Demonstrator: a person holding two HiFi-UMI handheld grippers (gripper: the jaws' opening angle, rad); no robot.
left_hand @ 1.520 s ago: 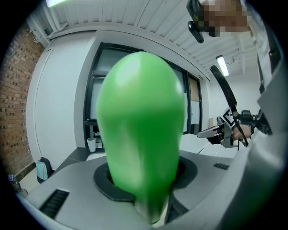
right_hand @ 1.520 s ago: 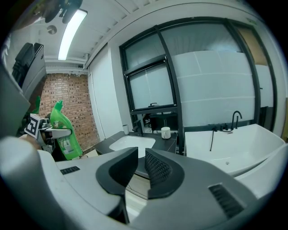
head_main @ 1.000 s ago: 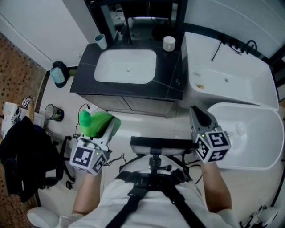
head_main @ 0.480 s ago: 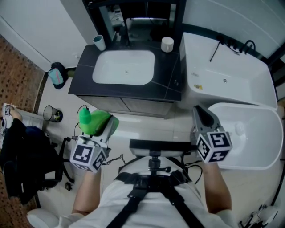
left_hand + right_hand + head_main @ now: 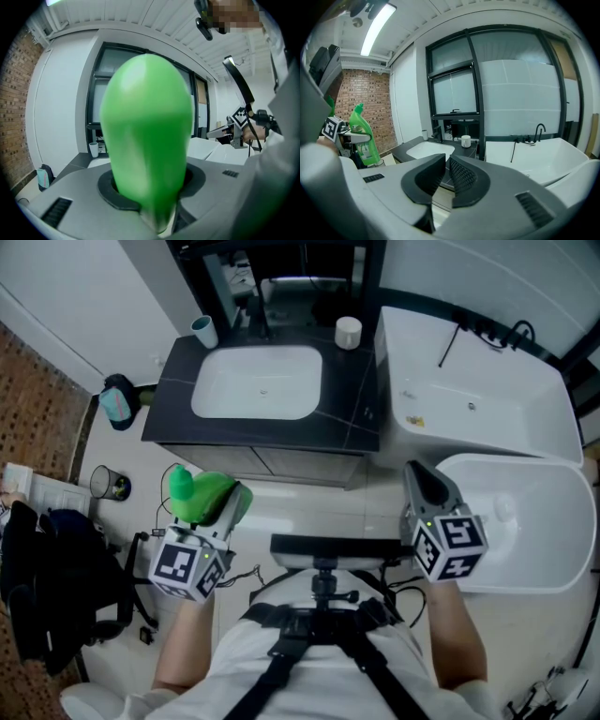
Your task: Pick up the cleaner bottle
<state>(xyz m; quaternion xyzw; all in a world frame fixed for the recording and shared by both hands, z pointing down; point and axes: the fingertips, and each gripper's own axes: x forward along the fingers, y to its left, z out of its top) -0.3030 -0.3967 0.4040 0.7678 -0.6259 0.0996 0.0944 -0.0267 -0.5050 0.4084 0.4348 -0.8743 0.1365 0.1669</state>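
Cleaner bottle (image 5: 197,493), green: still pinched between the left gripper (image 5: 214,504) fingers (image 5: 70,197), same grip as a second ago. It stands upright and rises above the fingers, its body filling the gap between the pads. Little else differs. Dark clothing (image 5: 47,568) at the far left sits slightly lower in the head view. The sink (image 5: 258,381) has drifted a touch up and left in frame. Both grippers keep their spots.

Counts:
- one bottle
- two grippers
- one sink, set in one dark worktop (image 5: 178,395)
- two cups at the back of the worktop: teal cup (image 5: 203,331) on the left, white cup (image 5: 348,331) on the right
- one small bin (image 5: 111,485) on the floor, left of the left fingers
- one white tub (image 5: 487,399), ahead and right of the right fingers

Pose:
- Left hand is low at the person's left side. The gripper aims forward and slightly down at the worktop front. The bottle is in the air, short of the worktop and touching only the pads.
- Right gripper (image 5: 419,482) also aims forward and slightly down. Its fingers are a narrow slit apart with nothing between them. The worktop corner and the tub lie beyond the tips. It is well apart from the bottle.
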